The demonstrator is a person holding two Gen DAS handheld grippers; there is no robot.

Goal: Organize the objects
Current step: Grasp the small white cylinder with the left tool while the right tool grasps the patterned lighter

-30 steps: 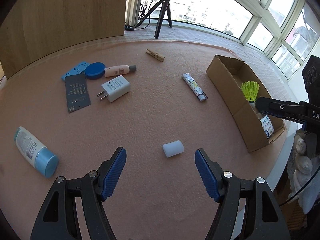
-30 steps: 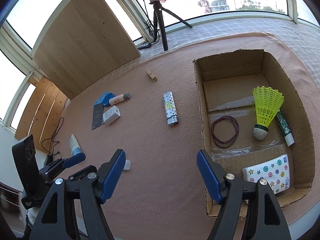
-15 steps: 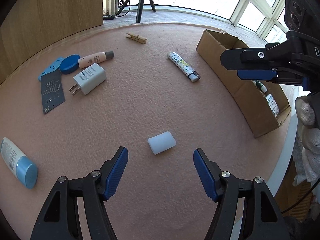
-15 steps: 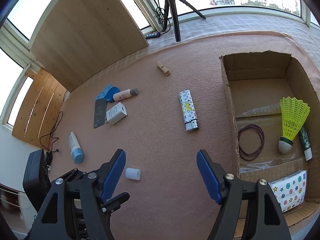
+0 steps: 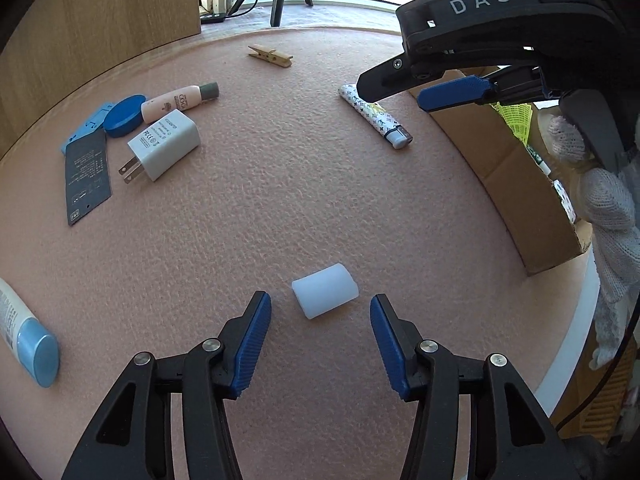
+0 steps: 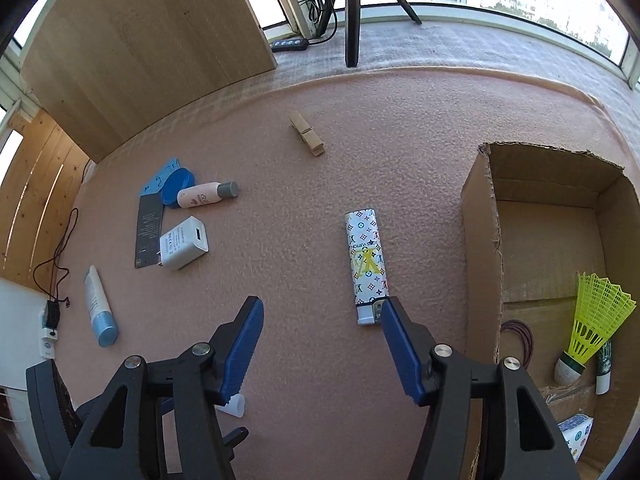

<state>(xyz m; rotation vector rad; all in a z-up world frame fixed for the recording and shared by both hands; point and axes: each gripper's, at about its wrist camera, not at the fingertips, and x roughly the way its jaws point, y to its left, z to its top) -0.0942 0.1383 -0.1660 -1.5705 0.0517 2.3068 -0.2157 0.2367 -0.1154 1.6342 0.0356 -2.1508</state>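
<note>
Table cover (image 5: 304,184): pink foam-like mat, matt, pebbled texture. White cap (image 5: 325,297): translucent matt plastic, smooth. Charger (image 5: 165,149): glossy white plastic, metal prongs. Lighter (image 6: 366,264): glossy printed wrap, metal top. Clothespin (image 6: 306,139): bare wood. Box (image 6: 480,240): raw brown cardboard, torn rim. Shuttlecock (image 6: 596,316): yellow plastic mesh skirt. Gripper pads (image 5: 252,344): ribbed blue rubbery plastic on matt black plastic arms with metal screws. Glove (image 5: 612,208): white knitted cloth. Far panel (image 6: 132,52): wood-grain, satin.

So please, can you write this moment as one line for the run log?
left gripper: closing, white cap between jaws, not pressed | right gripper: closing, above lighter, holds nothing | box: shuttlecock inside
</note>
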